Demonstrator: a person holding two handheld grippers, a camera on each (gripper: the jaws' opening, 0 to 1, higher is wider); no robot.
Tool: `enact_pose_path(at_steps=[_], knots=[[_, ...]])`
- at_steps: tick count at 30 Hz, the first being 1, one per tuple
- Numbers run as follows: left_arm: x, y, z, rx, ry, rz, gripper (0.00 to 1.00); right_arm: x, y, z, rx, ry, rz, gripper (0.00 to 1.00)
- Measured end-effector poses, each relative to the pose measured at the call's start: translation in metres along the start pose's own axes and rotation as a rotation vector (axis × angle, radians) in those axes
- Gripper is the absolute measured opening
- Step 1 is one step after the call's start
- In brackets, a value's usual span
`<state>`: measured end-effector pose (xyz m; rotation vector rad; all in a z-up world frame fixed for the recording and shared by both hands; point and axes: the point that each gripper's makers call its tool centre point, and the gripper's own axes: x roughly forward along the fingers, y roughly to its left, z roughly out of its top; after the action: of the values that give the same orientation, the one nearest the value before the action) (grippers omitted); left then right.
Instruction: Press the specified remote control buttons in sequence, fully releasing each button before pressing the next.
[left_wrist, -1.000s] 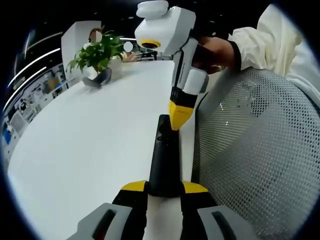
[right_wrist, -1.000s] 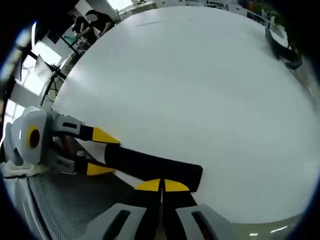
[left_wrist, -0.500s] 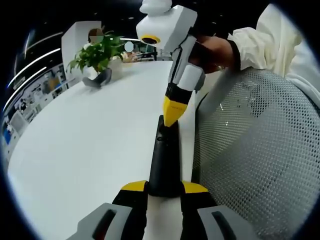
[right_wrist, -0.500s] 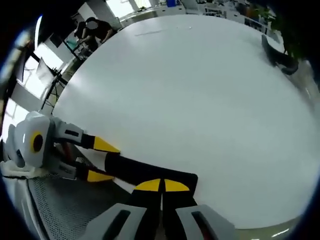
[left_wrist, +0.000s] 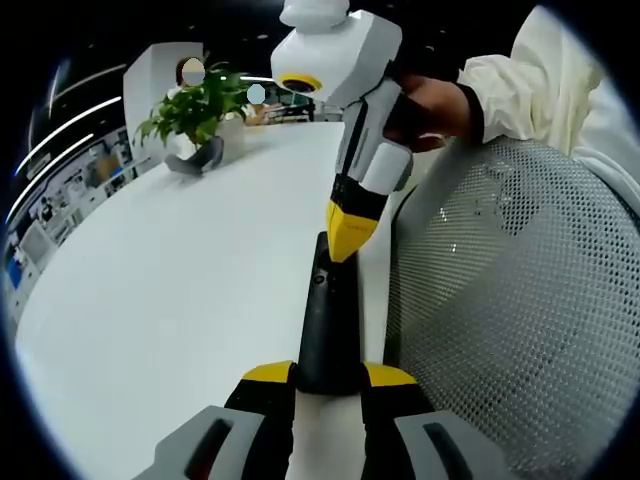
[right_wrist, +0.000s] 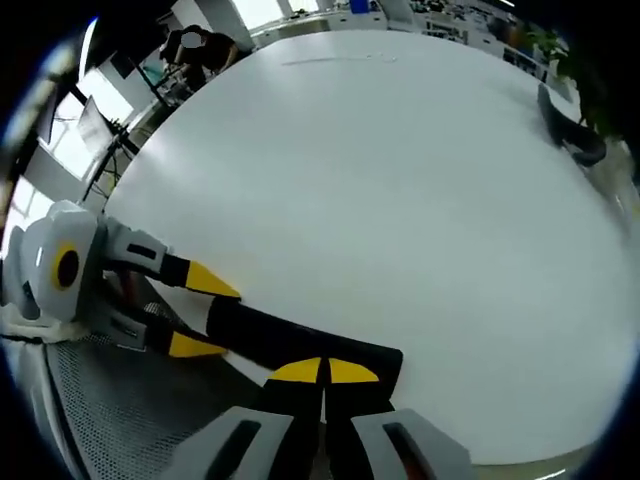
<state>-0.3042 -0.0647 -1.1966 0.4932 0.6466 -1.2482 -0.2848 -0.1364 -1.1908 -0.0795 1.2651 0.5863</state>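
The remote control (left_wrist: 326, 325) is a long black bar held above the white table (left_wrist: 170, 290), near the table's edge. Its near end sits between the yellow-tipped jaws of the left gripper (left_wrist: 328, 375), which are clamped on it from both sides. In the right gripper view the same remote (right_wrist: 300, 340) runs from the left gripper (right_wrist: 195, 310) at the left across to the bottom centre of the picture.

The right gripper (left_wrist: 345, 230) comes down from above in the left gripper view. Its yellow tips are together and point at the far end of the remote, at or just above its top face; whether they touch it cannot be told. In the right gripper view, the right gripper (right_wrist: 322, 372) shows its two yellow tips pressed side by side with no gap, directly over the remote's end.

A hand (left_wrist: 432, 105) in a white sleeve (left_wrist: 520, 85) holds the right gripper. A mesh chair back (left_wrist: 510, 300) stands just beside the table edge. A potted plant (left_wrist: 195, 115) sits on the far part of the table, well apart from the remote.
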Motion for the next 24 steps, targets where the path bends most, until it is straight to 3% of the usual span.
enact_pose_path(at_steps=[16,24], knots=[[0.0004,0.0001,-0.0003,0.002,0.001,-0.001,0.25,0.0006,0.0009,0.0002,0.023,-0.006,0.014,0.00],[0.0004,0.0004,-0.0003,0.001,0.000,0.001,0.25,0.0010,0.0017,0.0004,-0.038,-0.007,-0.010,0.00]])
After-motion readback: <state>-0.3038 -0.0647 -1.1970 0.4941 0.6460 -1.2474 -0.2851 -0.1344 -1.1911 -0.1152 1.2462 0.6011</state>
